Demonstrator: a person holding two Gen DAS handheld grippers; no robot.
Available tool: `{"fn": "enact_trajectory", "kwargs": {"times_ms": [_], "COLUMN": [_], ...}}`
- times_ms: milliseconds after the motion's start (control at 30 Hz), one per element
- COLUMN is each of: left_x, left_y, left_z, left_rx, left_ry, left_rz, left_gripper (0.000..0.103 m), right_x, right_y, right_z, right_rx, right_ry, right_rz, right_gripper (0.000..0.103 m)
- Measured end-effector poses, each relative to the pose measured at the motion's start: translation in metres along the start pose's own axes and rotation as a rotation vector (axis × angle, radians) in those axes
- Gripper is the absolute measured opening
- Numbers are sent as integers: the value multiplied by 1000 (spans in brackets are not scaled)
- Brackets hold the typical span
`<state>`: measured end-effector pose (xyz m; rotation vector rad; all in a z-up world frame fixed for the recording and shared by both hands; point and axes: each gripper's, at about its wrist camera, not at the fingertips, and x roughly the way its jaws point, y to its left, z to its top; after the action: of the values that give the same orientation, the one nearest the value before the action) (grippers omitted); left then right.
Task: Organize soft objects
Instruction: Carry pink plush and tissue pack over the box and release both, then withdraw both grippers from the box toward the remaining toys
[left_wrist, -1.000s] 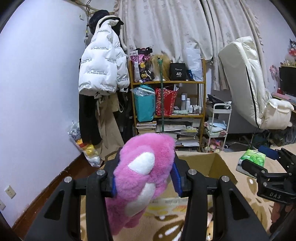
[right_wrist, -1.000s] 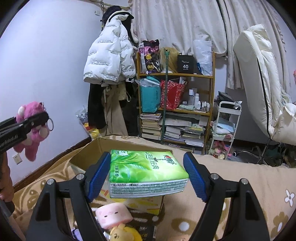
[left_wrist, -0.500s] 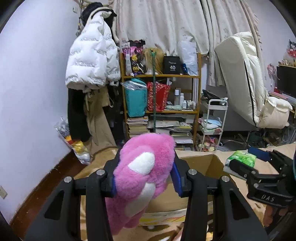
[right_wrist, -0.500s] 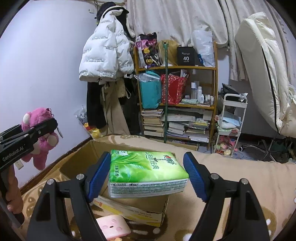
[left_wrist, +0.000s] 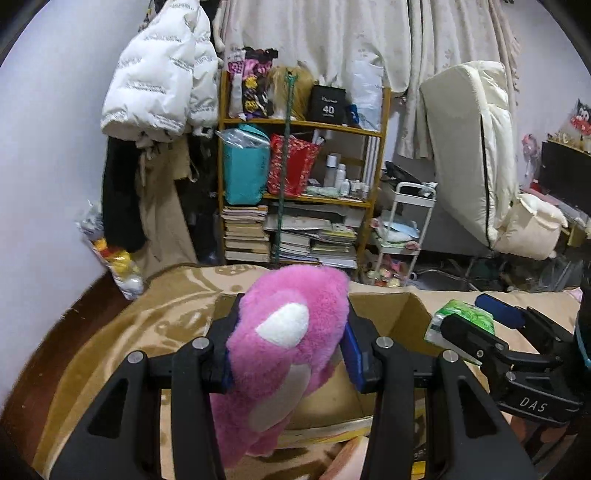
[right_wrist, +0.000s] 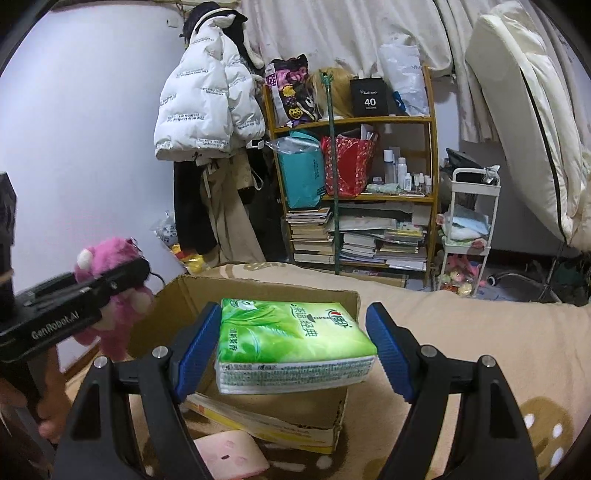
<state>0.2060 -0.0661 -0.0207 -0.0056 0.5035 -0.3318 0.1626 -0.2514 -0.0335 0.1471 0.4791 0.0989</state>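
Tongs on the left (left_wrist: 288, 354) are clamped on a pink plush (left_wrist: 284, 354), its fur bulging between the blue pads (left_wrist: 352, 356) while its lower body hangs down below them. The plush is held in the air at the near left side of an open cardboard box (right_wrist: 258, 295) that sits on a tan bedspread (right_wrist: 461, 332). The right tongs (right_wrist: 293, 343) carry a green tissue pack (right_wrist: 291, 343) over the box opening; the left pad (right_wrist: 197, 341) presses the pack's edge, but the right pad (right_wrist: 386, 350) seems to stand slightly off it, so whether the grip is firm I cannot tell. In the left view the pack shows at the box's right side (left_wrist: 461, 319), with the two tools near each other but apart. A pale pink cushion (right_wrist: 232, 456) lies on the bedspread just in front of the box. Behind stand a cluttered shelf (right_wrist: 354, 192) and a white jacket (right_wrist: 207, 107) hanging on the wall.
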Motion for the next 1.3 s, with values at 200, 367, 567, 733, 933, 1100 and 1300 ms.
{"fn": "enact_trajectory", "kwargs": {"times_ms": [200,367,567,733,933,1100,1300], "left_x": [12,20,29,45,55,61,52], "left_y": [7,6,7,11,13,15,20], "left_z": [-1,2,4,-3,-10,-17,-19], "left_rx": [-48,-31,-41,-54,-54,-51,-58], "left_ry": [11,19,53,110,152,203,215], "left_rz": [1,15,29,67,115,126,145], "left_gripper": [44,44,45,46,54,56,57], "right_x": [2,8,20,25,28,30,27], "right_y": [3,7,9,10,10,7,2], "right_z": [0,-3,-13,-18,-21,-23,-21], "right_rx": [-29,-37,-42,-57,-65,-59,-39], "right_ry": [-7,5,43,55,69,81,81], "right_rz": [-8,-6,-3,-20,-26,-5,2], "right_gripper": [84,84,84,84,84,90,90]}}
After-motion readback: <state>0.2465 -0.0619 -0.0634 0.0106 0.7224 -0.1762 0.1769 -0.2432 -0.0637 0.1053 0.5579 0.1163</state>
